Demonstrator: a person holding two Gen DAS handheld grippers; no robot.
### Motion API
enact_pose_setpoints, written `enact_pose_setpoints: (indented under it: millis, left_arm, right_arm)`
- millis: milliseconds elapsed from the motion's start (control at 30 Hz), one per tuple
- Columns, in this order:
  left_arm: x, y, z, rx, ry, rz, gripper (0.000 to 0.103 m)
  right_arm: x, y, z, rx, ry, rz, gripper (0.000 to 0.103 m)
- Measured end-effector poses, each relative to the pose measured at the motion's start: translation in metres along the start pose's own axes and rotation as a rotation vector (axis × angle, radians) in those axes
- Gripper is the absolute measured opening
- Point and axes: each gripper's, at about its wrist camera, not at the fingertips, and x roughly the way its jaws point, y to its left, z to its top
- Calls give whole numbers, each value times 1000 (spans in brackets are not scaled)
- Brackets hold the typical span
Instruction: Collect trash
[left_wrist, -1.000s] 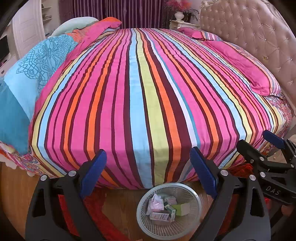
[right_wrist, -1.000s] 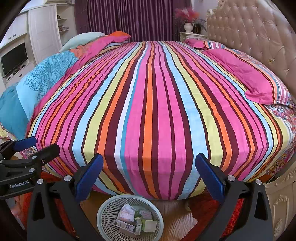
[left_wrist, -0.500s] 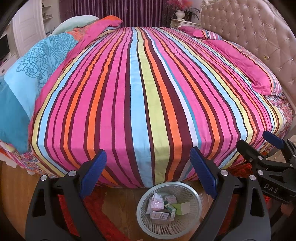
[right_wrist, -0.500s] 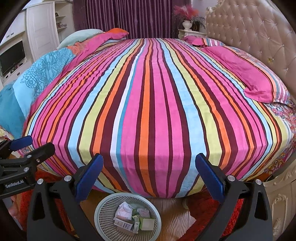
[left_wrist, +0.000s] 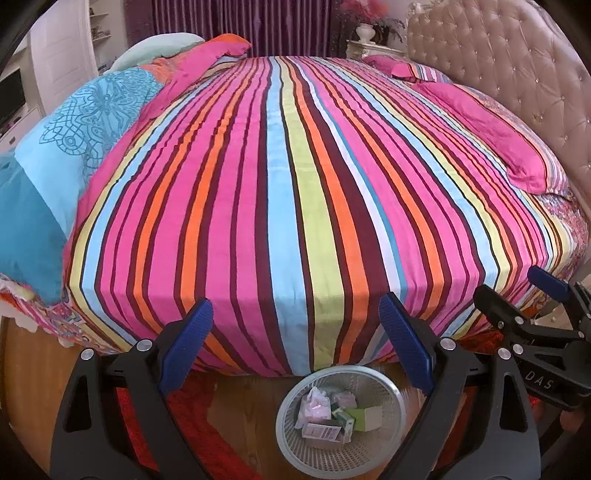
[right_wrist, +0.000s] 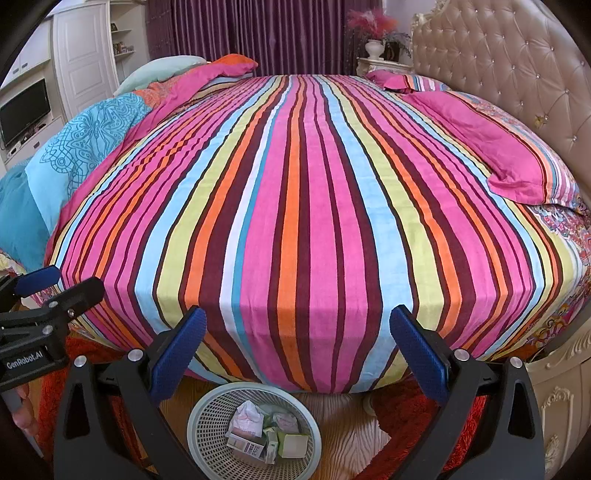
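Below, a white mesh basket (left_wrist: 341, 448) is seen on the wooden floor (left_wrist: 236, 410) at the foot of the striped bed (left_wrist: 295, 192); crumpled paper and small cartons (right_wrist: 264, 435) lie inside it. Both the left gripper (left_wrist: 295, 345) and the right gripper (right_wrist: 295, 352) are held with jaws wide and nothing between them. A red rug (right_wrist: 399, 413) lies beside the basket, and pink pillows (right_wrist: 491, 147) rest against the tufted headboard (right_wrist: 517, 66).
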Motion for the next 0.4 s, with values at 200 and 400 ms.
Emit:
enact_pose_setpoints:
  millis: [200,400]
  left_arm:
    - [-2,2,1,0,-1,-17,89]
    - [-2,3,2,-2,3,-1,89]
  right_arm:
    - [0,0,0,0,-1,-1,95]
    - [0,1,0,1,0,-1,95]
